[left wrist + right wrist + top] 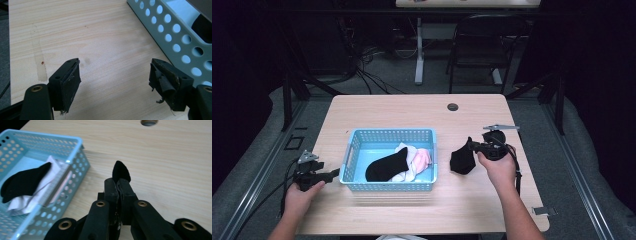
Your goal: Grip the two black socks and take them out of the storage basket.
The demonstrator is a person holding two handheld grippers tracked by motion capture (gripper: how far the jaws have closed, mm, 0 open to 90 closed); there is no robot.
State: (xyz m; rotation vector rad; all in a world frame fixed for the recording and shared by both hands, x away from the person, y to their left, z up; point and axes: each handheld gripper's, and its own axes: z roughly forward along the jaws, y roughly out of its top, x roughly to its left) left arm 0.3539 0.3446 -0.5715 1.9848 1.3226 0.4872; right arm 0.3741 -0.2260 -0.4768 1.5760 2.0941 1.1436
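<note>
1. Sock (462, 161), black, is clamped in the right gripper (474, 146) and hangs to the table (387, 107) just right of the basket (388, 133).
2. Seen along the right gripper's (120, 185) own jaws, they press together on the cloth, and a tip of the sock (120, 172) stands up above them.
3. Left gripper (331, 173) rests low on the table, just left of the basket, its jaws wide apart and empty.
4. Inside the basket lie another black sock (387, 165), white cloth (404, 150) and pink cloth (422, 160).
</note>
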